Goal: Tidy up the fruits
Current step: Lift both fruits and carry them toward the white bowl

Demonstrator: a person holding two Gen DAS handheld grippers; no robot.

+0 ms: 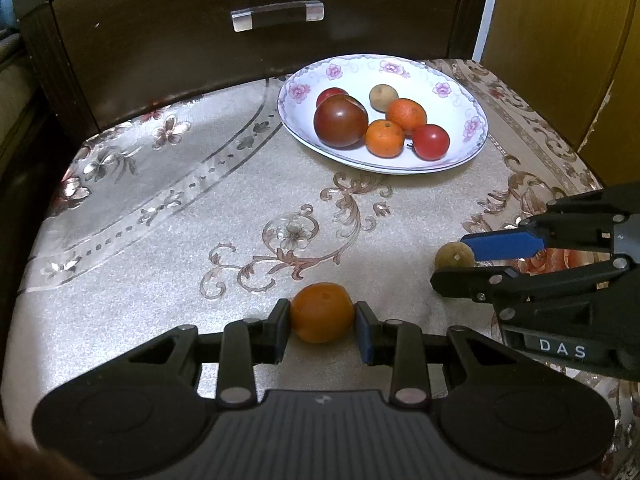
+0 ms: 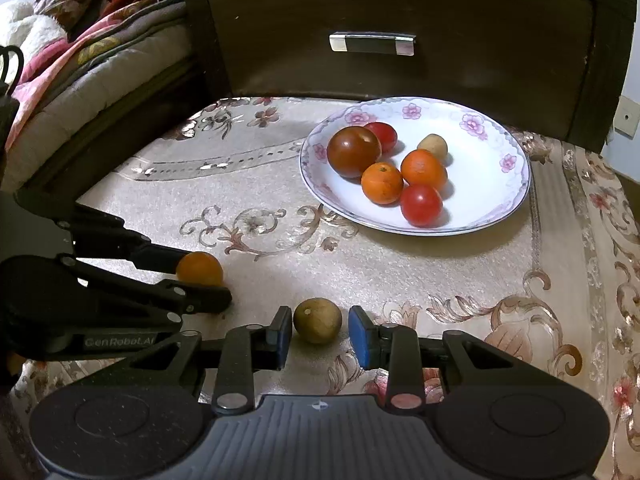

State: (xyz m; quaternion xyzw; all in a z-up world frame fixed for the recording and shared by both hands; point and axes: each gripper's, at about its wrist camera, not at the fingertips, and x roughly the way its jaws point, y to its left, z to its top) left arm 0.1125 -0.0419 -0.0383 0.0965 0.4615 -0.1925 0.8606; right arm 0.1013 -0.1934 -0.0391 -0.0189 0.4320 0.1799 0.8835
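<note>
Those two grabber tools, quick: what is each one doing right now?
Left gripper: shut on the small orange.
Right gripper: open around the brown fruit, with gaps on both sides.

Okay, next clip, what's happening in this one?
A person with a gripper in each hand is gathering fruit into a floral plate on a patterned tablecloth. The left gripper is closed around an orange that sits on the cloth. The right gripper straddles a small brown fruit, with a gap visible on both sides, so no grip yet. The plate already holds six pieces: two oranges, three tomatoes, one of them large and dark, and another brown fruit.
</note>
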